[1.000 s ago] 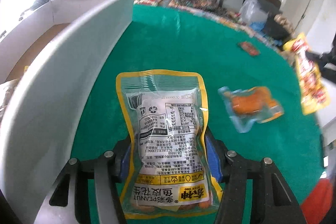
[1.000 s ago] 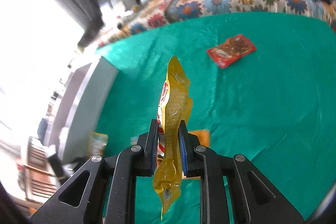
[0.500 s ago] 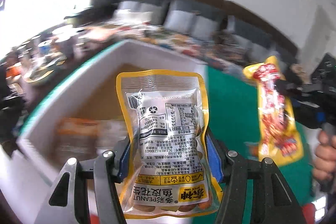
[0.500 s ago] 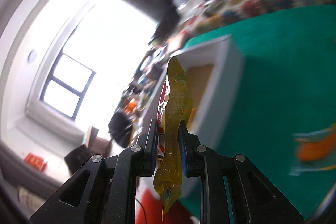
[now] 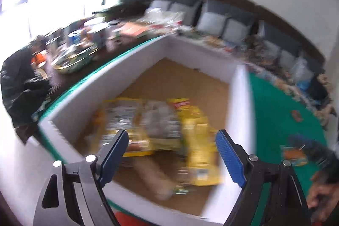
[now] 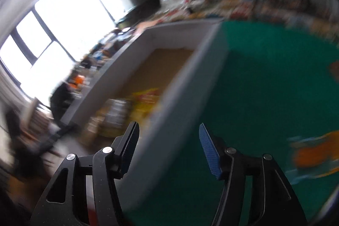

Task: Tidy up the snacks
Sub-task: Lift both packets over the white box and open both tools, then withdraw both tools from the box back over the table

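Yellow foil, blurred by motion: snack packets (image 5: 161,128) heaped on the brown cardboard floor of the white box (image 5: 135,69), overlapping one another at the near end, printing too smeared to read. Piled there rather than laid in rows, probably because dropped from above. Seen again from the right wrist as a yellow and silver smear (image 6: 135,107) behind the box's long wall (image 6: 180,103).

Above that heap, the left gripper (image 5: 171,154), jaws spread wide, blue pads bare, nothing between them. Aimed down into the box, so likely at the point of release rather than of pickup. Right gripper (image 6: 168,148) likewise parted and empty, straddling the box wall from above, one finger over the interior and the other over the cloth.

Outside the box, green tablecloth (image 5: 275,109). On it, well apart from the box, an orange snack in a clear pouch (image 6: 313,156) and a small red packet (image 5: 296,115) farther off; both apparently left to collect. Judged mid-task: several packets boxed, at least two on the cloth.

Beyond the table, sofa cushions (image 5: 211,20) along the wall, a bright window (image 6: 53,35), and a cluttered side table of tins and bowls (image 5: 78,46).
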### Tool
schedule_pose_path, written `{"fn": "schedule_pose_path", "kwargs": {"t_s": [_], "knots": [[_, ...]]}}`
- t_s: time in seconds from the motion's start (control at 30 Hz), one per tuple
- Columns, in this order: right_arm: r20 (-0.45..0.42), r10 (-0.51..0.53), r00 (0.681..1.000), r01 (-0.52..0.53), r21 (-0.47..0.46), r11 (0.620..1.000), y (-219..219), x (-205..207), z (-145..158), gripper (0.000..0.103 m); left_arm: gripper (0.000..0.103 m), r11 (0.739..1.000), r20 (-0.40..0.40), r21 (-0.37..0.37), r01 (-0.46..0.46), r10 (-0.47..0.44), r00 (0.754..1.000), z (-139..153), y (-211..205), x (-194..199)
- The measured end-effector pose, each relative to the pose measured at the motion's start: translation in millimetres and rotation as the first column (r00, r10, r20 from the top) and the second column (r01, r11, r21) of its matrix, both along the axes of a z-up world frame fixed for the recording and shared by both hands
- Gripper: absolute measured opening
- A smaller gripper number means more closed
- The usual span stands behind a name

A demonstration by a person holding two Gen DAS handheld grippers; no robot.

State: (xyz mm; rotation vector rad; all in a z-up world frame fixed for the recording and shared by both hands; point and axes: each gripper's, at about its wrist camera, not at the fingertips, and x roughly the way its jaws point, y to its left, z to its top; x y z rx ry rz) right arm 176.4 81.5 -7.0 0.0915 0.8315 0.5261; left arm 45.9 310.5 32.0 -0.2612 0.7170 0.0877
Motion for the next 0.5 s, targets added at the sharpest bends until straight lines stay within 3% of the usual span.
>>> {"fn": "schedule_pose_path", "kwargs": {"t_s": [0.1,0.2,0.37,0.5], "knots": [[0.17,-0.062,0.983,0.101,-0.233,0.967,-68,-33,-23,0.063,0.103,0.994,0.064,-0.023,0.109,-0.108,0.992,13,-49,-2],[0.238,-0.148,0.96,0.229,-0.36,0.905,-149,-58,-48,0.063,0.103,0.966,0.091,-0.048,0.254,-0.249,0.964,18,-111,-2],[0.205,-0.344,0.916,0.4,-0.431,0.809,-263,-73,-77,0.063,0.103,0.877,-0.048,-0.034,0.479,-0.481,0.876,-25,-222,18],[0.161,-0.485,0.86,0.503,-0.431,0.749,-330,-78,-95,0.063,0.103,0.845,-0.153,0.025,0.534,-0.524,0.838,-72,-270,37]]}}
